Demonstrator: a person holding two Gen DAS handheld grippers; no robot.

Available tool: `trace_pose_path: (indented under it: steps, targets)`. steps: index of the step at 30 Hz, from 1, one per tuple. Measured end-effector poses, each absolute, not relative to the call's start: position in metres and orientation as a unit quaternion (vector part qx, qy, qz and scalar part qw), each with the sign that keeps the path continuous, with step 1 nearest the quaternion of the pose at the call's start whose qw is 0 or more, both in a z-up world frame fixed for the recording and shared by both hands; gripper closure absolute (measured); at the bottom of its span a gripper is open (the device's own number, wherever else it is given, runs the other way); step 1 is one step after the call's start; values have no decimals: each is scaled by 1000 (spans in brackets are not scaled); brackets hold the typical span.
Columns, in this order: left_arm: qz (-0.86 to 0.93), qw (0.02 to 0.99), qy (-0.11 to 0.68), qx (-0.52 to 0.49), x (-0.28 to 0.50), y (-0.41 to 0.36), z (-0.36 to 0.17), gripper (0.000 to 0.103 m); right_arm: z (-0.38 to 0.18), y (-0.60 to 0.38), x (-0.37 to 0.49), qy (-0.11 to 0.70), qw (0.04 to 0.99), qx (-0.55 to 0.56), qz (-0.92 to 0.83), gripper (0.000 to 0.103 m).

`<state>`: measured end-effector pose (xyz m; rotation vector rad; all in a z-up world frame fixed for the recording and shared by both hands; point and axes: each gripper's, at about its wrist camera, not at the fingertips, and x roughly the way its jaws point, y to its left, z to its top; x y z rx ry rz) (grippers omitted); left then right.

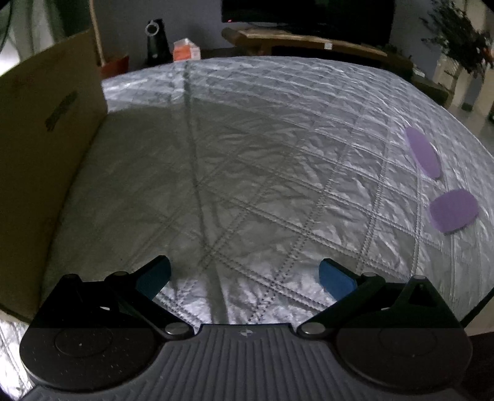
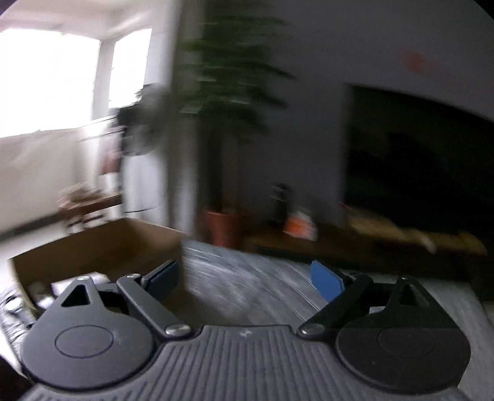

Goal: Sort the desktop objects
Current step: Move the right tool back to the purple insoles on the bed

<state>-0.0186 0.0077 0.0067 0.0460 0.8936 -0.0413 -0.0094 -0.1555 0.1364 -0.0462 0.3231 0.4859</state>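
Note:
Two flat purple oval pieces lie on the silver quilted cover (image 1: pixel 262 160), one (image 1: pixel 423 152) further back and one (image 1: pixel 453 210) nearer, both at the far right of the left wrist view. My left gripper (image 1: pixel 245 277) hangs open over the bare cover, nothing between its blue pads. A brown cardboard box (image 1: pixel 46 160) stands along the left. In the blurred right wrist view the same box (image 2: pixel 102 246) sits at the left with several pale objects inside; my right gripper (image 2: pixel 245 277) is open and empty beside the box's right wall.
Behind the covered table stand a wooden bench (image 1: pixel 308 41), a dark screen (image 1: pixel 308 12), a black canister (image 1: pixel 157 37) and an orange-and-white carton (image 1: pixel 185 49). A potted plant (image 2: pixel 225 154) in a terracotta pot stands beyond the box. Bright windows (image 2: pixel 61 80) are at the left.

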Motion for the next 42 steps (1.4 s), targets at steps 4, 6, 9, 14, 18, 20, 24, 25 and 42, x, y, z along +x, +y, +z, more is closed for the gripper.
trace_pose_path:
  steps: [4,6,9,14,18,20,24,25,42]
  targets:
    - [-25,902,430,32,-17,-3,4,0,87,-223,-19,201,967,-24,157,21]
    - [-26,902,430,32,-15,-6,3,0,64,-250,-25,213,969,-8,127,24]
    - [-24,903,428,35,-12,-10,3,0,40,-273,-25,259,961,19,93,38]
    - [-27,902,429,37,-8,-17,3,0,36,-281,-36,257,962,-31,86,37]
    - [-33,902,430,32,-8,-19,2,0,27,-260,-46,262,954,-131,65,36]
    - [-36,902,429,33,-8,-19,1,0,21,-248,-48,264,947,-167,68,33]
    - [-42,903,425,36,-11,-17,0,0,10,-232,-54,264,933,-230,86,31]
    - [-43,904,424,36,-11,-17,0,0,7,-229,-55,265,928,-243,97,31]
    - [-42,909,412,39,-14,-19,-1,0,-13,-203,-71,319,871,-295,229,52]
